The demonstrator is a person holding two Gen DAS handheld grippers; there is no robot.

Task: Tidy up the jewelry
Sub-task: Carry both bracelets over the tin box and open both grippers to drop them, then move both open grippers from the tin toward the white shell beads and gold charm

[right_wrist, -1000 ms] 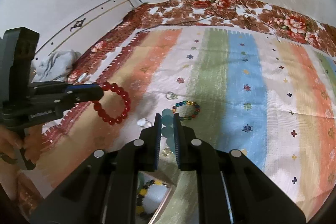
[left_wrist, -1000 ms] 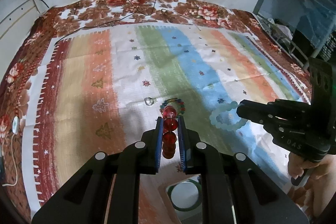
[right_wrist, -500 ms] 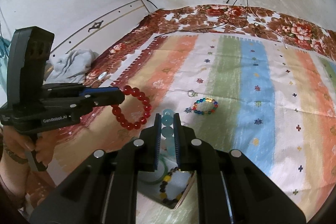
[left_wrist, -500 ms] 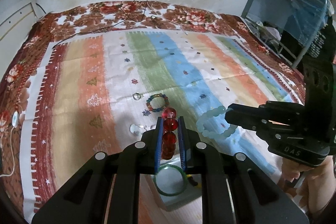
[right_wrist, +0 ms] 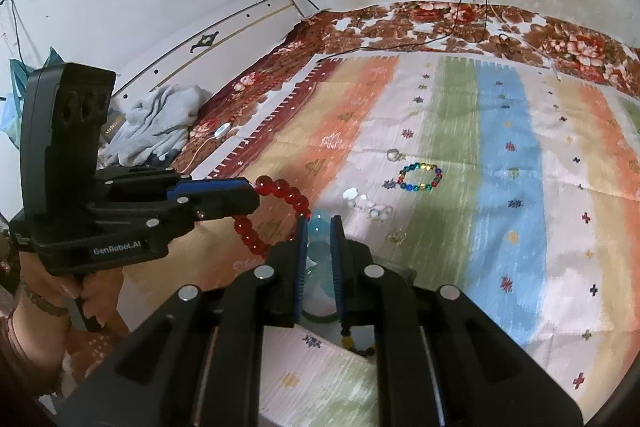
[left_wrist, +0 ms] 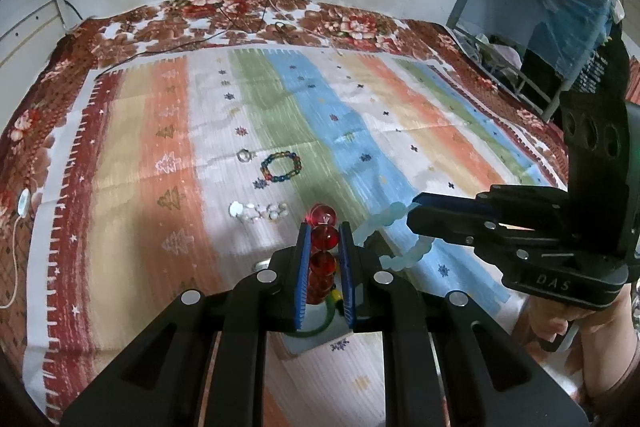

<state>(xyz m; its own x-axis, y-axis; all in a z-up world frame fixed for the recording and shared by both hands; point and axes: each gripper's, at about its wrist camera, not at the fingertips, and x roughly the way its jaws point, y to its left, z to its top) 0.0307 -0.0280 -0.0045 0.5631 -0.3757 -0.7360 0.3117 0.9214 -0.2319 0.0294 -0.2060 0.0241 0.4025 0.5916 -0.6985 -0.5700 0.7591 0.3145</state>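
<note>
- The red bead bracelet (left_wrist: 322,255) is clamped between the blue pads of the left gripper (left_wrist: 324,267), and the pale aqua bead bracelet (right_wrist: 318,239) is clamped between the pads of the right gripper (right_wrist: 318,259); neither grip has been loosened over the last second.
- Both bracelets have been carried back toward the near edge of the striped cloth (left_wrist: 360,115), away from the spot where the loose pieces lie.
- A small open box (left_wrist: 316,341) has come into view beneath the left gripper's pads, whereas a second ago only a corner of it was seen lower in the frame.
- A green bangle (left_wrist: 320,327) is seen inside the box, and a dark strand with yellow beads (right_wrist: 352,341) is seen there in the right wrist view.
- The red bracelet is now held just over the box; the aqua bracelet hangs close beside it, to the right.
- It is judged that the carrying step is nearly finished and that release into the box is what remains.
- Left out on the cloth, farther away, are the multicoloured bead bracelet (left_wrist: 281,167), a small ring (left_wrist: 243,155) and a pale cluster of clear stones (left_wrist: 258,211); these are judged still to be collected.
</note>
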